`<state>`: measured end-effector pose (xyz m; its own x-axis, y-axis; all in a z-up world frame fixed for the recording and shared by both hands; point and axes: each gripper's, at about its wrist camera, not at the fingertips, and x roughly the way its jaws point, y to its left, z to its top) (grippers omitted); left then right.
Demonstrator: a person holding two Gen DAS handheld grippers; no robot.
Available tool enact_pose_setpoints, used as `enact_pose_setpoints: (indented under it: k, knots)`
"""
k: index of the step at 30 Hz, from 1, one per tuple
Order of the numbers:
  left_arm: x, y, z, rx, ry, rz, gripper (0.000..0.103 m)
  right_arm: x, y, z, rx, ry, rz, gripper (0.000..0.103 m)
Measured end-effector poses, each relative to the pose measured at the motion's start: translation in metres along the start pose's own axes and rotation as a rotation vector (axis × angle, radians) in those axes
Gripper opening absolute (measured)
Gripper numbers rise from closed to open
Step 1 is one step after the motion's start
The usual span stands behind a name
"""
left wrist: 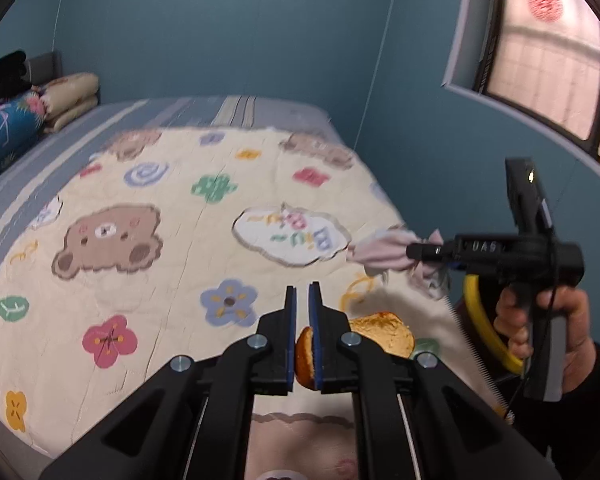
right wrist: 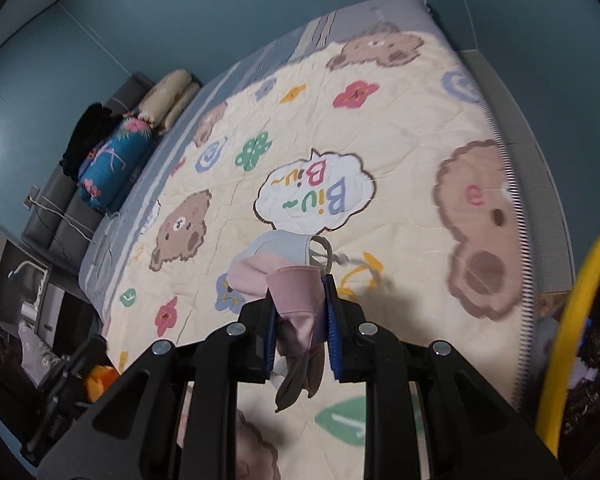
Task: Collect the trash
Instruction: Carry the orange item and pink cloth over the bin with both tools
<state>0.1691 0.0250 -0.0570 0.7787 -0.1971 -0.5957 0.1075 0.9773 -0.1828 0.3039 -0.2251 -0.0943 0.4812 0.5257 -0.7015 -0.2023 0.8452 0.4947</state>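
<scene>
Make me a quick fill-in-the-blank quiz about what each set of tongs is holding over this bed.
1. The left tongs are shut on an ____-coloured peel.
2. The right tongs grip a crumpled face ____.
3. The bin rim at the bedside is ____.
4. The quilt bears cartoon ____ faces.

Missing words: orange; mask; yellow; bear

Quilt (left wrist: 172, 184): cream, printed with brown bears and multicoloured flowers. Wall (left wrist: 220, 28): teal-blue. Face masks (right wrist: 288, 276): pink and pale blue; bin rim (right wrist: 572, 320): yellow.
</scene>
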Motion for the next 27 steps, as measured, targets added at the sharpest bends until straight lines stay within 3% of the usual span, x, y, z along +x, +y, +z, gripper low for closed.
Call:
enact_pose_setpoints:
  k: [10,27]
  knots:
    - [-0.041,-0.063,0.014,0.1,-0.1,-0.062,0.006,-0.091,-0.03,-0.019,0.039,-0.136,0.014,0.02]
    - [-0.045,-0.182,0.036,0.289,-0.17,-0.169,0.006,-0.215,-0.091,-0.031,0.098,-0.36,-0.02,0.02]
